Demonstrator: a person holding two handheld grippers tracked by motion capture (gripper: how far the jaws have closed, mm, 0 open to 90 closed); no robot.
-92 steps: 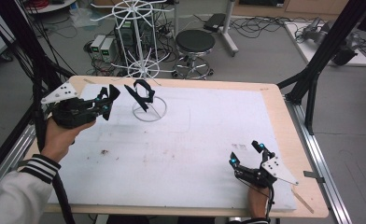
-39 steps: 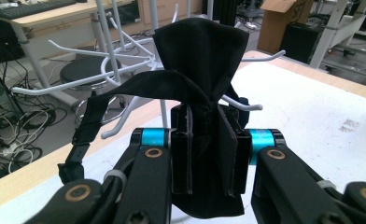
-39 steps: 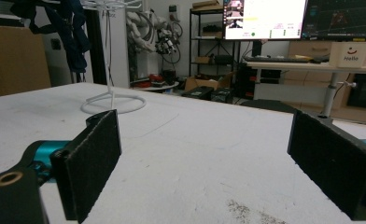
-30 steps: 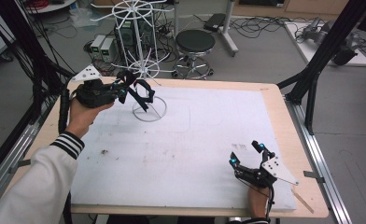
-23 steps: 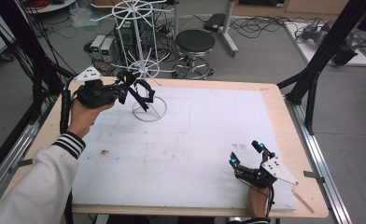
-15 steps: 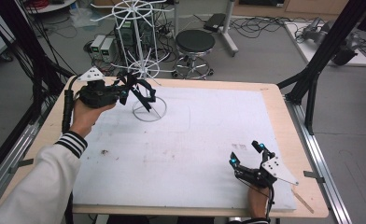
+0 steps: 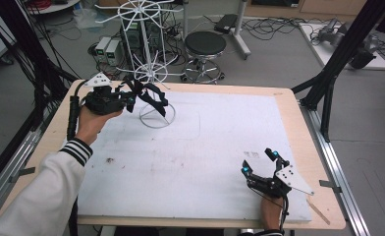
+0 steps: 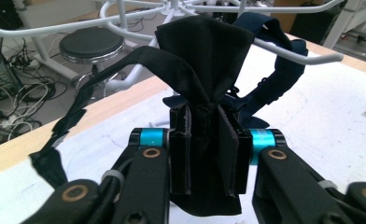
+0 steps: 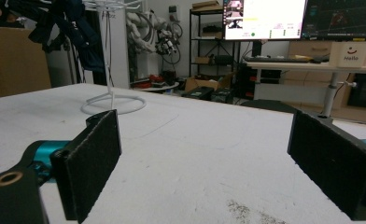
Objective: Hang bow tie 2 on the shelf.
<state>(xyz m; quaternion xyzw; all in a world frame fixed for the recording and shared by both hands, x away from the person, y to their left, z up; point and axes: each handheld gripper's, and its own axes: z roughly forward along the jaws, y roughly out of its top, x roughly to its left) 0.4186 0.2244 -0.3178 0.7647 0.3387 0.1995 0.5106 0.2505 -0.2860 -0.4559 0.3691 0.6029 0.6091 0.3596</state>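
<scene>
A white wire rack point(image 7: 155, 117) stands on the table's far left; its arms point(image 8: 307, 57) cross the top of the left gripper view. My left gripper point(image 7: 130, 100) is at the rack with a bunched black cloth point(image 8: 204, 51) pinched between its pads point(image 8: 179, 140). Its jaws have just been opening a little, and the cloth is still between them. A dark blue strap point(image 8: 284, 70) hangs over a rack arm just behind. My right gripper point(image 7: 260, 162) rests near the front right edge, open, nothing between its pads point(image 9: 95, 154). The rack's base point(image 9: 113, 105) shows far off there.
A white mat point(image 7: 230, 128) covers most of the wooden table point(image 7: 298, 142). Behind the table stand a black stool point(image 7: 205, 44) and a second white wire rack point(image 7: 144, 19) among floor cables. Black frame posts point(image 7: 338, 69) rise at the right.
My left hand has carried the black cloth from the table's left edge rightward up to the rack. In the last second it barely shifted. The right gripper has stayed put.
</scene>
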